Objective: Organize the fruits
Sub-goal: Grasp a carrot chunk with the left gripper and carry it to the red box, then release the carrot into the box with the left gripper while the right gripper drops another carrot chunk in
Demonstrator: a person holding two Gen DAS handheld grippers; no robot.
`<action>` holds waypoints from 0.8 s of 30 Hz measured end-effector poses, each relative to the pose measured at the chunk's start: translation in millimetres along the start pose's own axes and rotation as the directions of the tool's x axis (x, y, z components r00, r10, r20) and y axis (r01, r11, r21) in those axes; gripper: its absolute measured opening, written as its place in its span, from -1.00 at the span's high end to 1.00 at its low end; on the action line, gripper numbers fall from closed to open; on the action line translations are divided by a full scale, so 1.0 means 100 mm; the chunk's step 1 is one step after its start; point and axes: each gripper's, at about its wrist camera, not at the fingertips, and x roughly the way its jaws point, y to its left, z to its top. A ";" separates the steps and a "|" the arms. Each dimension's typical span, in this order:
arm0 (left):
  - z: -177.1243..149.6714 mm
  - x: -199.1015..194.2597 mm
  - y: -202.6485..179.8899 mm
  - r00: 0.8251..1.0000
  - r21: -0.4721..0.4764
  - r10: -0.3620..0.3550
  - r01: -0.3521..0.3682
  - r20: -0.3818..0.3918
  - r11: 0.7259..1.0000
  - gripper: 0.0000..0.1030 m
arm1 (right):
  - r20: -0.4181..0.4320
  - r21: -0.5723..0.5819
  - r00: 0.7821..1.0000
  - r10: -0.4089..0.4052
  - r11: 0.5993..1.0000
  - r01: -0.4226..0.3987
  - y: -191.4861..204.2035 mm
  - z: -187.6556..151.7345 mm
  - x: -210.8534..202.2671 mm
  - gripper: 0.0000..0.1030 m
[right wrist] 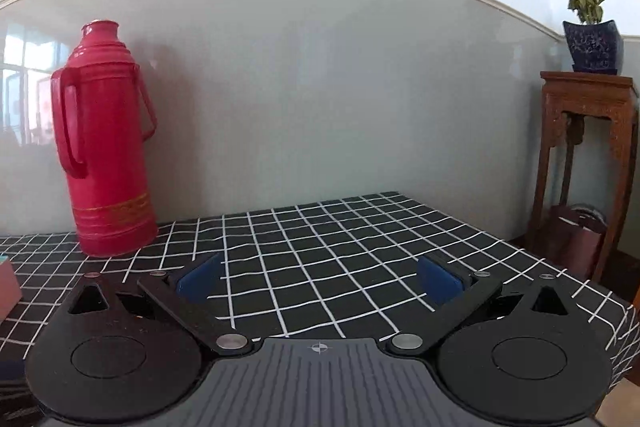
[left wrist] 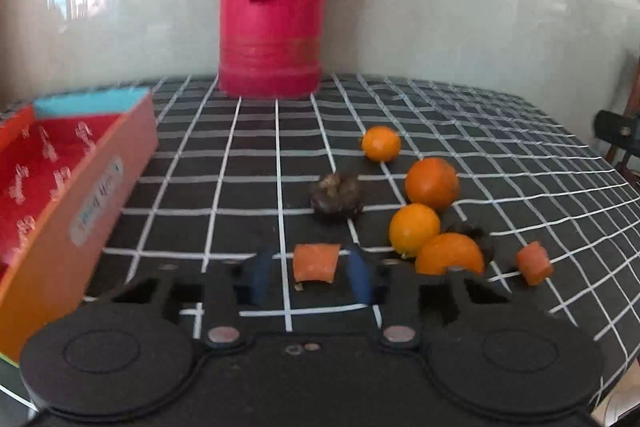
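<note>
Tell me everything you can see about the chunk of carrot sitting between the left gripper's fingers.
The short orange carrot chunk is stubby and roughly square in outline, with a flat cut top and a slightly ragged lower edge. It sits between the blue pads of the left gripper: the right pad meets its side, the left looks a little apart. Below it is the black, white-gridded tablecloth; whether it rests there or is lifted is unclear. No other food touches it.

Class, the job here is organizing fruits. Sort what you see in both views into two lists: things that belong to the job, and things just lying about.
Belong to the job:
- carrot piece between the left gripper pads
- second carrot piece
- oranges
- dark chestnut-like items
- red-lined box

Lying about:
- red thermos
- potted plant
- wooden stand
</note>
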 end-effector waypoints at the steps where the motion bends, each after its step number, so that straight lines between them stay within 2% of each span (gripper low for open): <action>1: 0.00 -0.01 0.00 1.000 0.001 0.013 -0.013 0.008 1.000 0.71 | -0.001 -0.007 1.000 -0.001 1.000 0.001 0.02 0.00 -0.01 -1.00; 6: -0.01 -0.06 0.03 1.000 -0.015 0.019 -0.019 0.019 1.000 0.73 | 0.005 -0.020 1.000 0.008 1.000 -0.008 0.01 -0.01 -0.02 -1.00; 10: 0.01 -0.22 0.06 0.994 -0.010 0.066 -0.066 0.083 0.998 0.73 | -0.009 0.004 1.000 0.025 1.000 -0.025 0.02 -0.01 -0.02 -1.00; 12: 0.04 -0.34 0.11 0.984 -0.016 0.117 -0.116 0.133 0.993 0.73 | -0.010 0.003 1.000 0.028 1.000 -0.028 0.05 -0.01 -0.03 -1.00; 15: 0.08 -0.50 0.28 0.957 -0.067 0.214 -0.205 0.195 0.976 0.73 | -0.012 -0.014 0.999 0.039 0.999 -0.039 0.10 -0.02 -0.04 -1.00; 17: 0.09 -0.59 0.47 0.935 -0.129 0.285 -0.262 0.210 0.956 0.73 | -0.017 -0.023 0.999 0.048 0.999 -0.048 0.13 -0.03 -0.03 -1.00; 20: 0.10 -0.67 0.77 0.895 -0.223 0.405 -0.363 0.186 0.905 0.73 | -0.034 -0.025 0.998 0.061 0.998 -0.062 0.17 -0.05 -0.02 -1.00; 22: 0.11 -0.69 0.99 0.876 -0.285 0.463 -0.413 0.136 0.865 0.73 | -0.041 -0.030 0.997 0.068 0.997 -0.070 0.20 -0.06 -0.01 -1.00; 24: 0.09 -0.68 1.20 0.867 -0.331 0.494 -0.448 0.068 0.831 0.73 | -0.048 -0.045 0.995 0.084 0.995 -0.086 0.24 -0.09 -0.01 -1.00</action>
